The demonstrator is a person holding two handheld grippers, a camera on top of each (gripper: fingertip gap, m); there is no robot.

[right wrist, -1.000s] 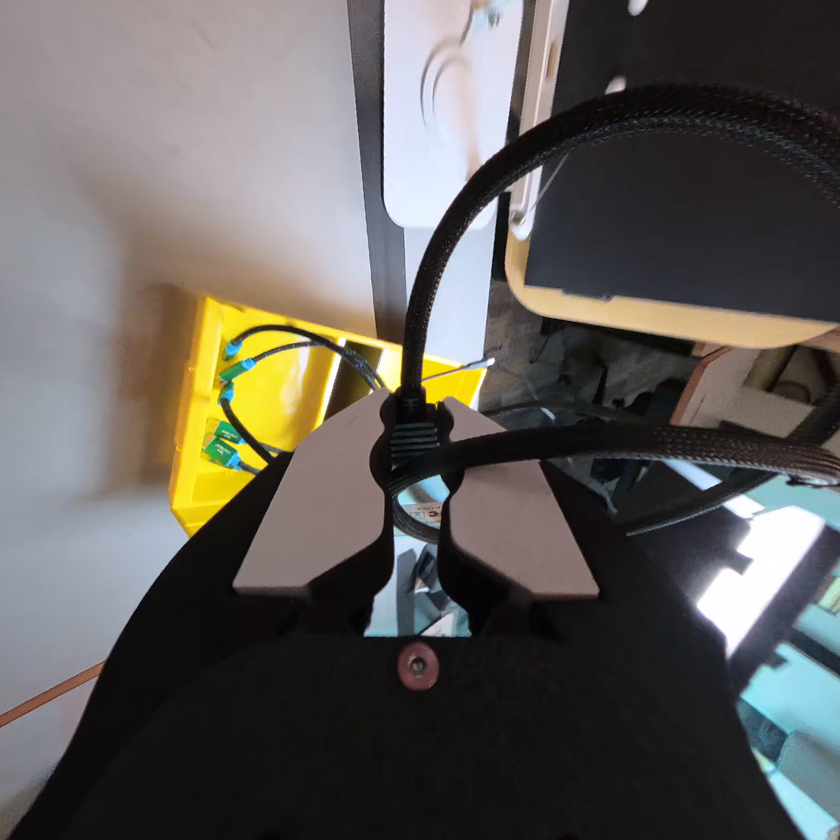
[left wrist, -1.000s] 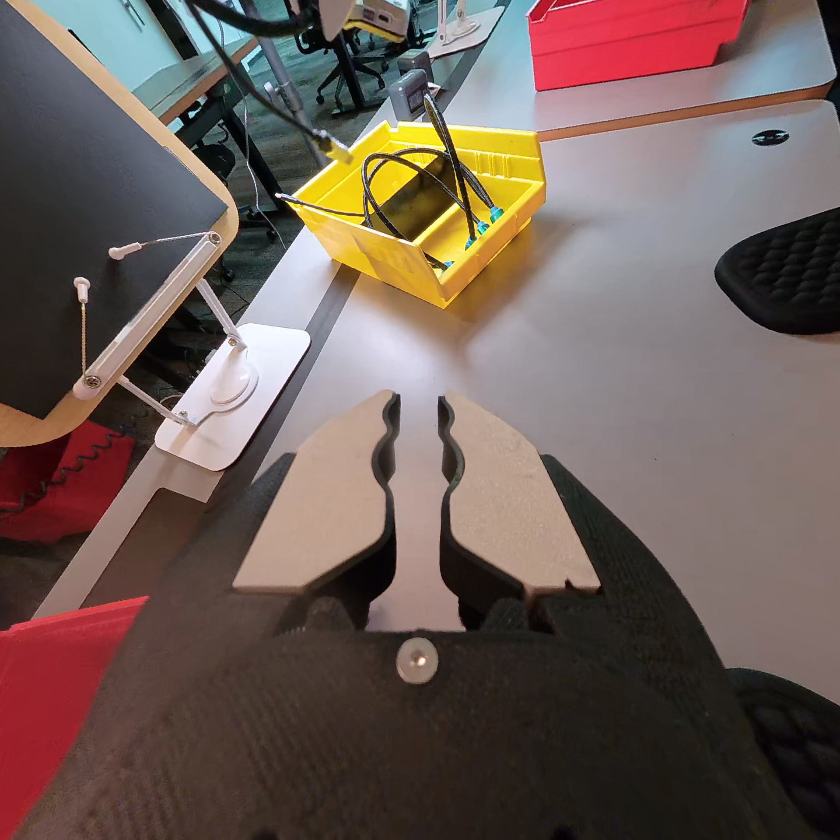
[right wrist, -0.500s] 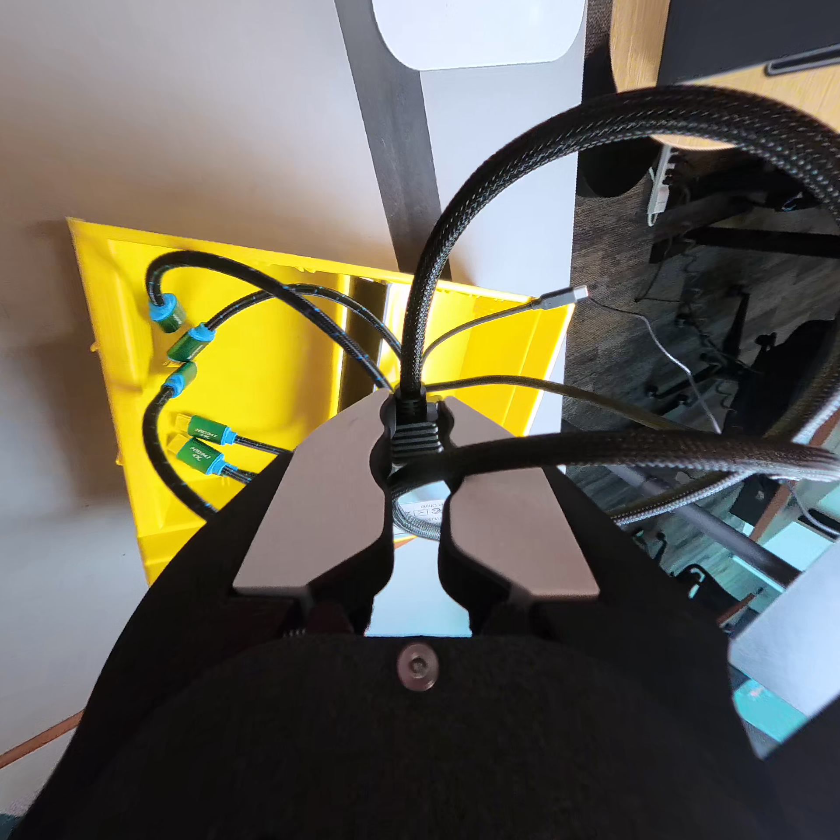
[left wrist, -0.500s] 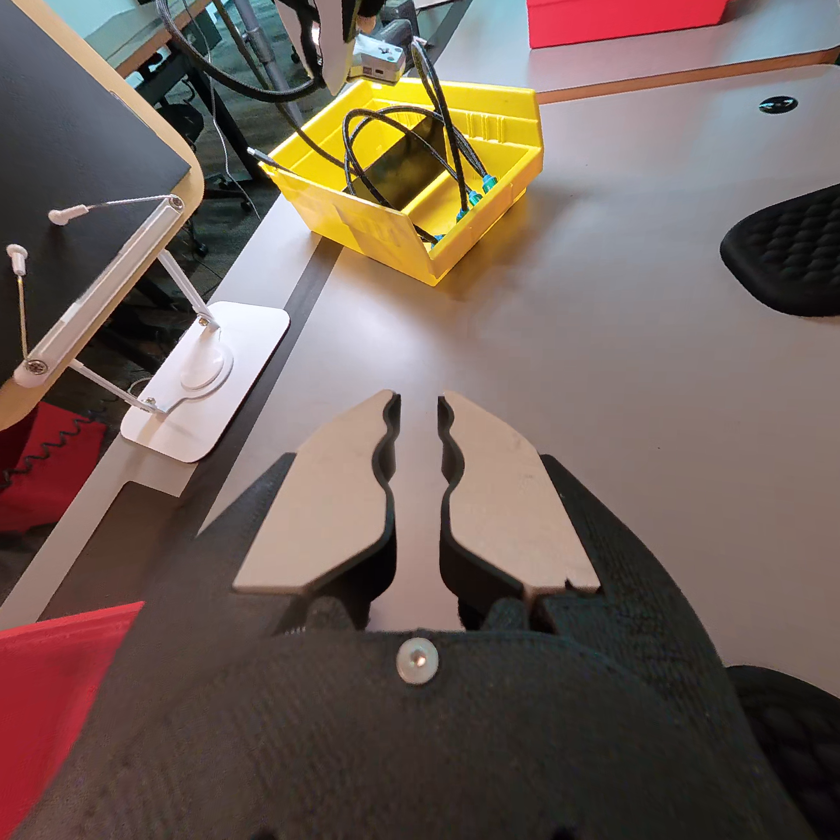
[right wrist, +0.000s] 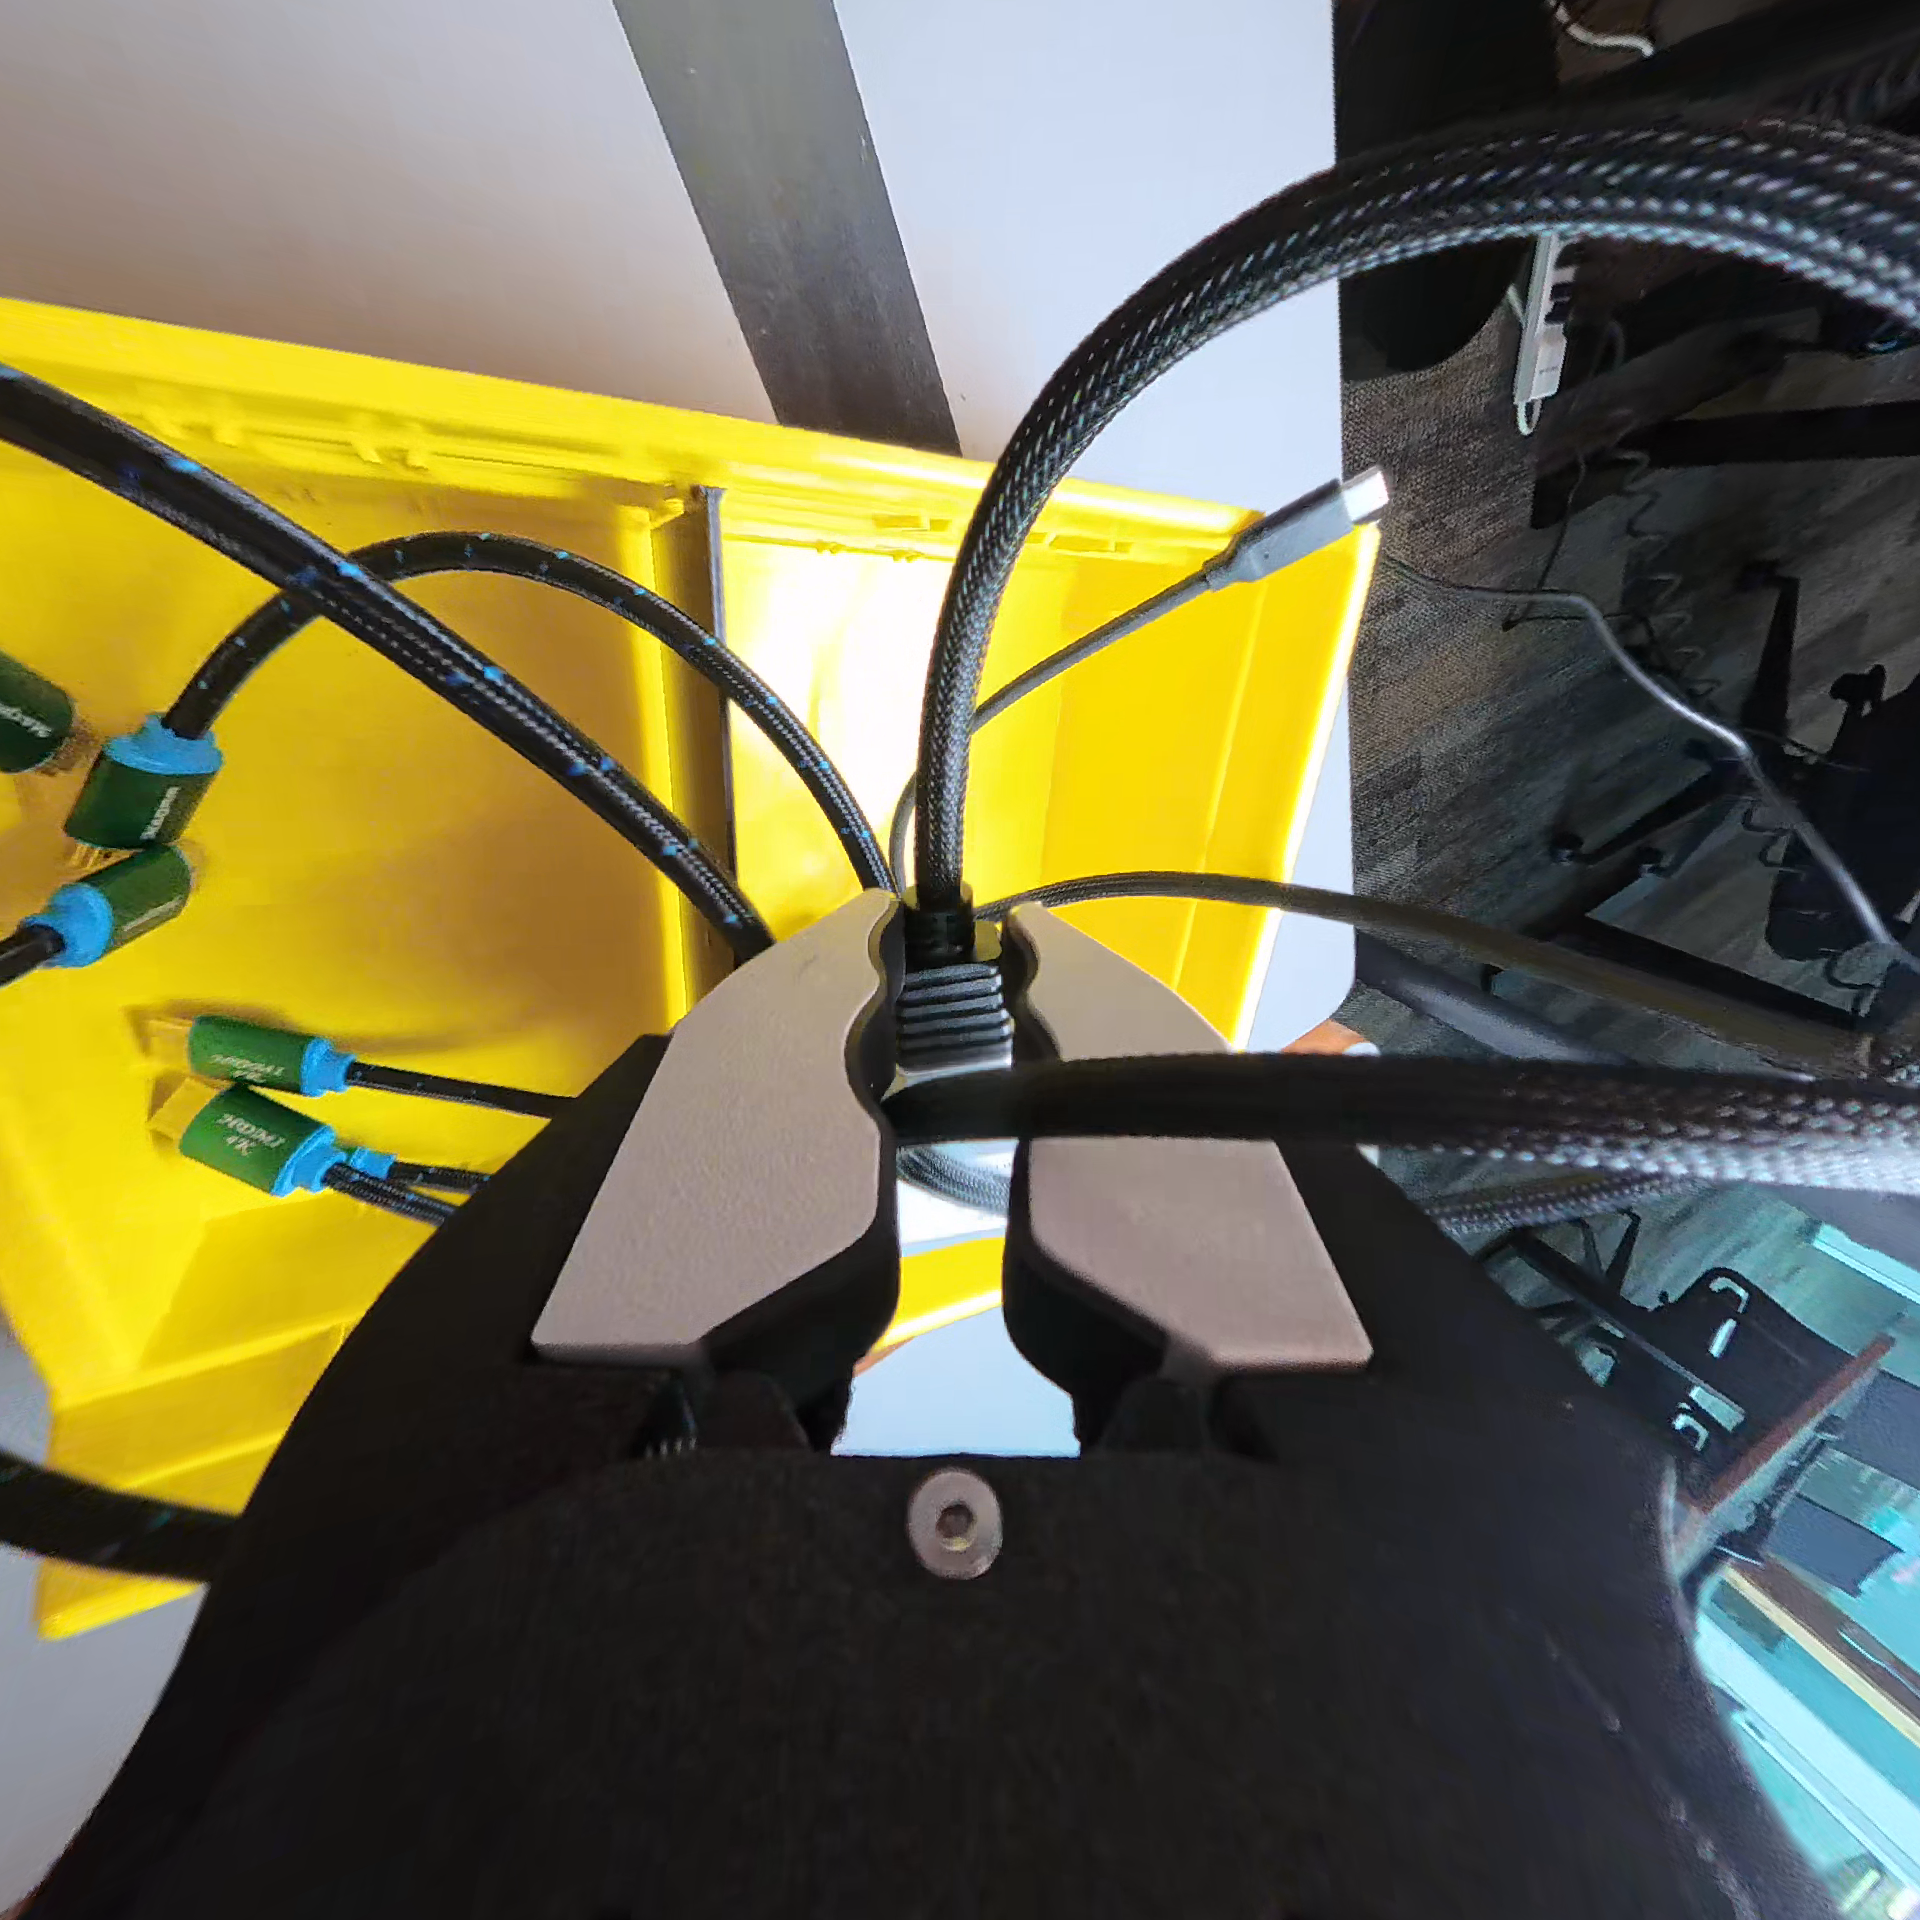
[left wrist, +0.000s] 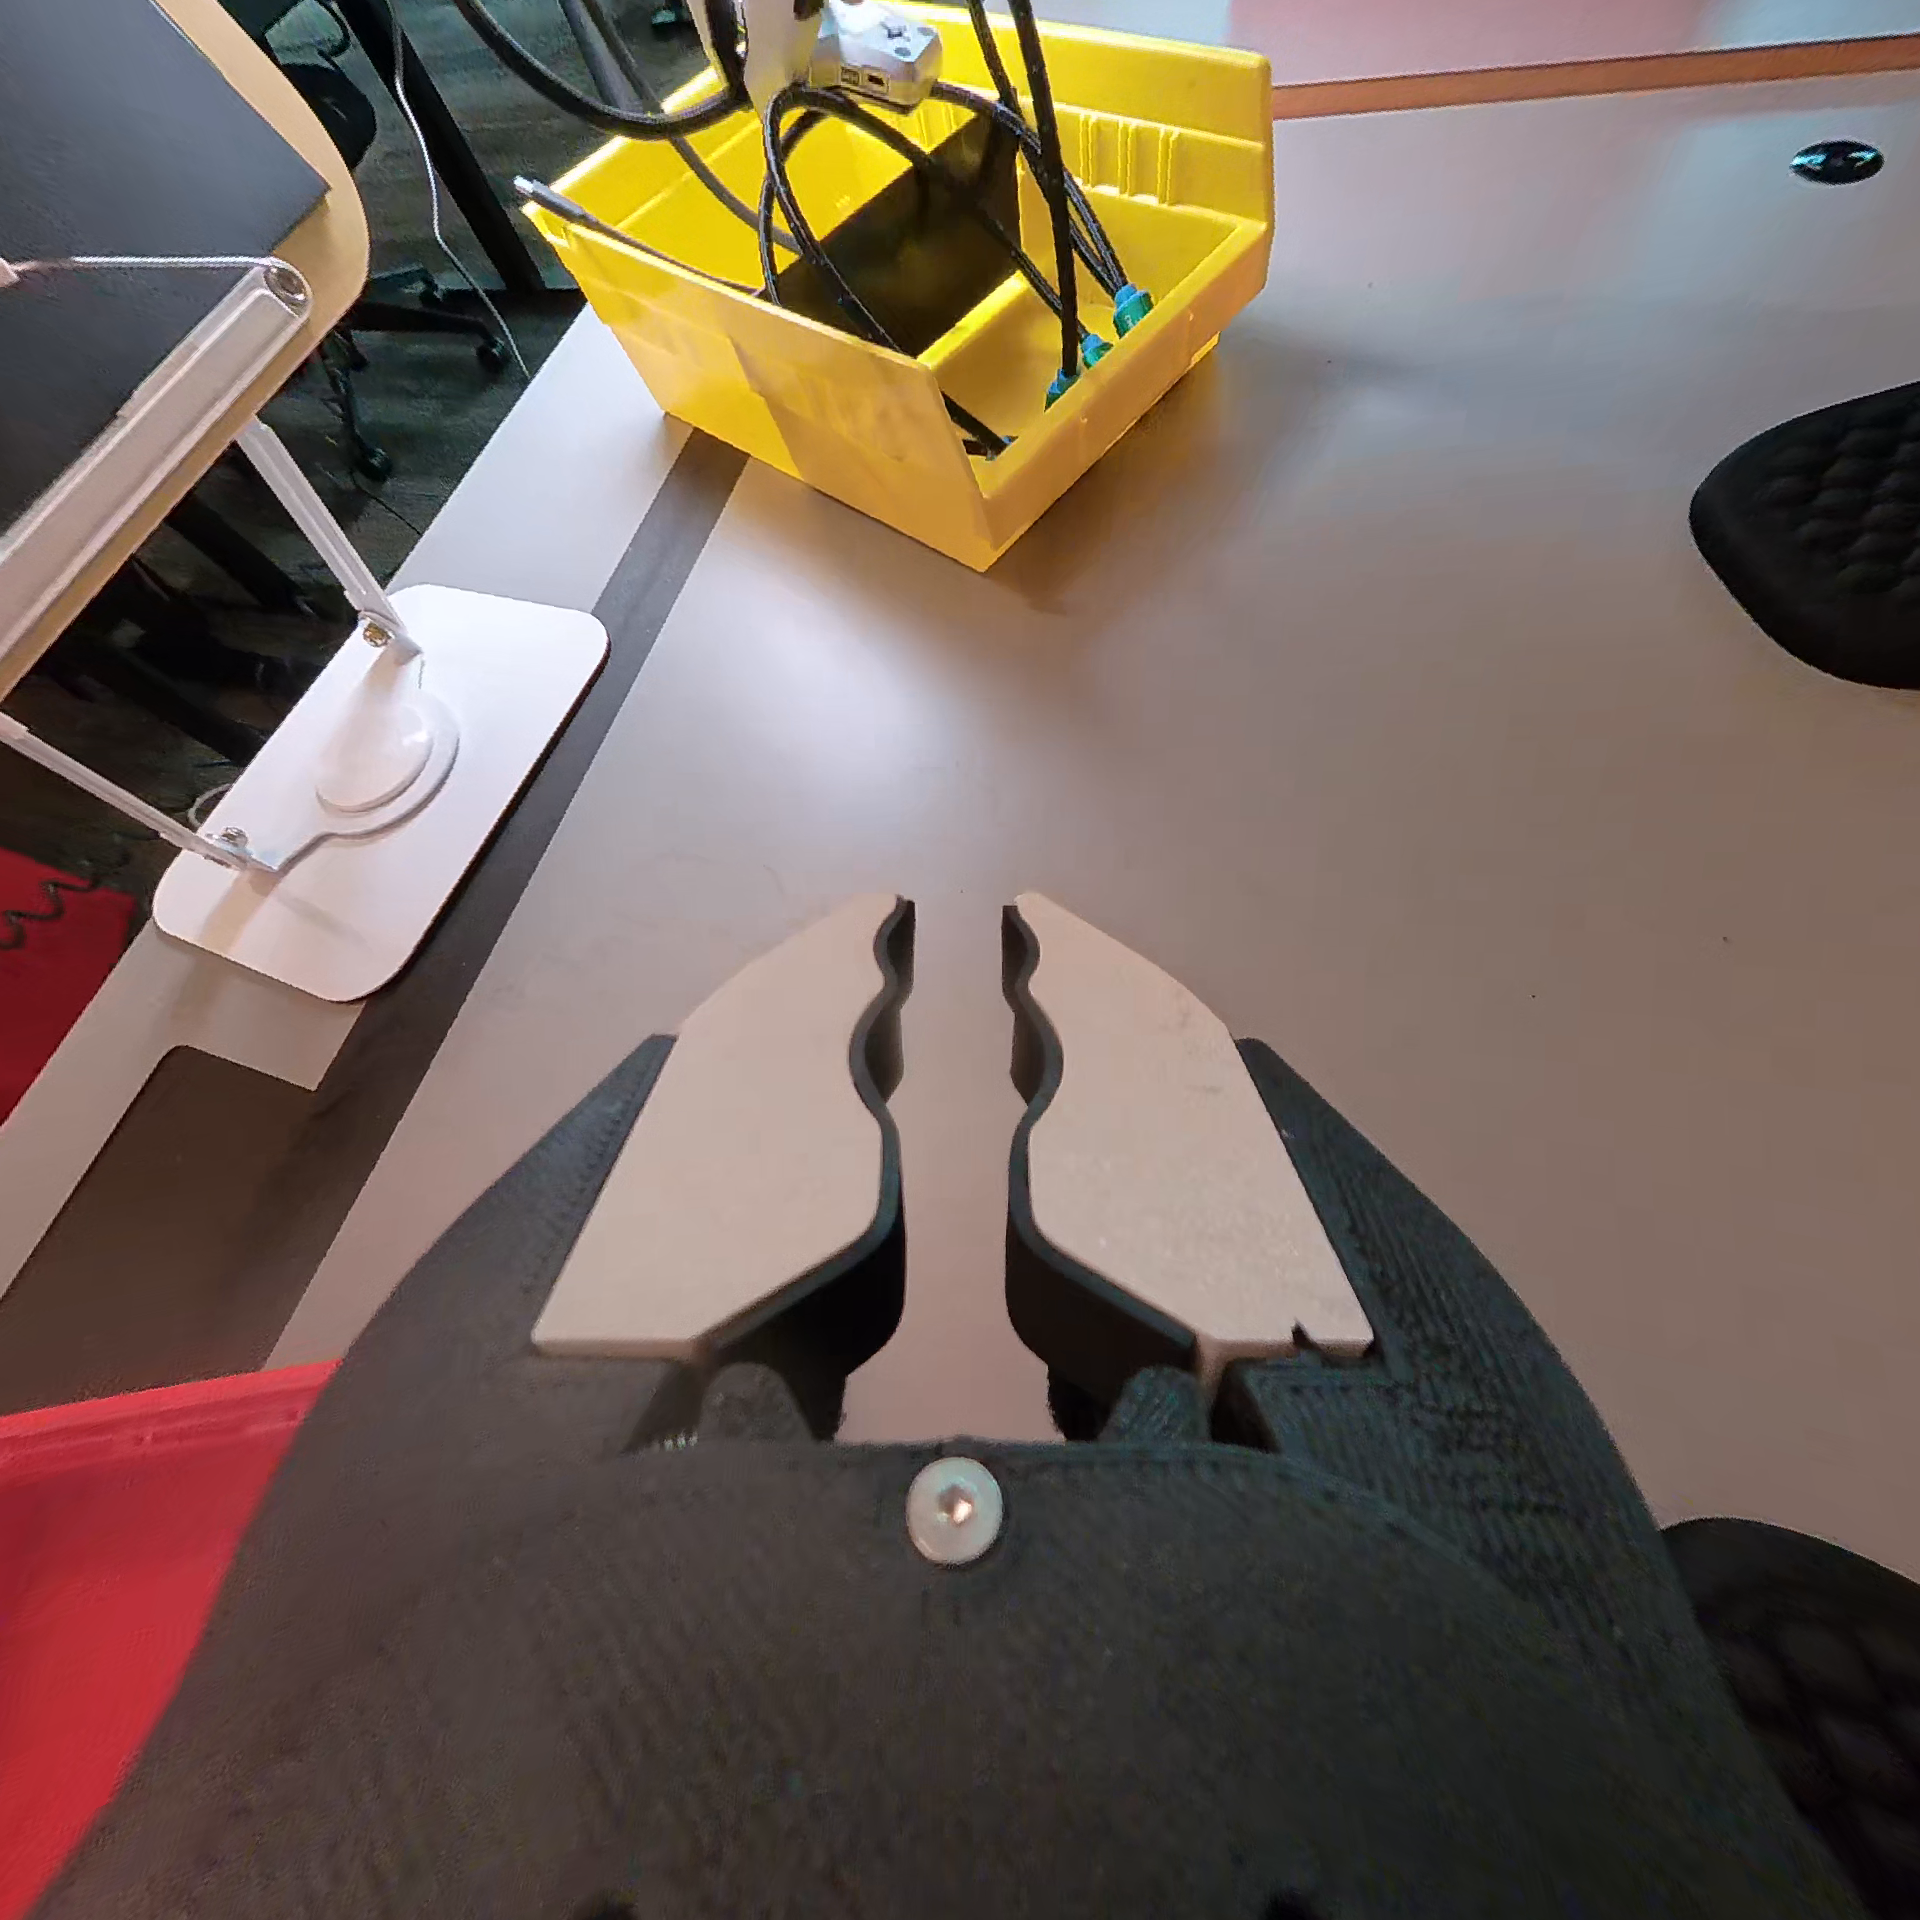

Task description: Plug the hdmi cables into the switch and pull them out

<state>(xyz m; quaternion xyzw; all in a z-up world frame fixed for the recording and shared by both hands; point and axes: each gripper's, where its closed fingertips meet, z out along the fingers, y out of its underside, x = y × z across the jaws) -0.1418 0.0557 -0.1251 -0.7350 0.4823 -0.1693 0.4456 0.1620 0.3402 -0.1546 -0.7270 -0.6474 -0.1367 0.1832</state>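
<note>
Nearest in the left wrist view, the left claw (left wrist: 957, 920) hovers low over the bare grey desk (left wrist: 1351, 831) with a narrow gap between its fingers and nothing held, well short of the yellow bin (left wrist: 862, 416) that stands farther along near the desk's edge. In the right wrist view, the right claw (right wrist: 952, 940) is clenched on the ribbed black strain relief of a thick braided cable (right wrist: 961, 665), which arcs up and away over the bin; a second braided run crosses just behind the fingertips. Below it, inside the bin, several green-and-blue hdmi plugs (right wrist: 249, 1138) lie loose on their thin cables, unplugged at this end. Farthest off in the left view, a small grey box that I take to be the switch (left wrist: 873, 57) hangs above the bin's far side, beside a white finger of the right claw, with cables dropping from it into the bin. My reading is that the switch and its leads are being carried over the bin, either fetched out or put back; which one cannot be told. The next move calls for keeping the loops from snagging on the bin wall. The switch's ports are too small to judge, and the plug held by the right claw is hidden behind its fingers.
</note>
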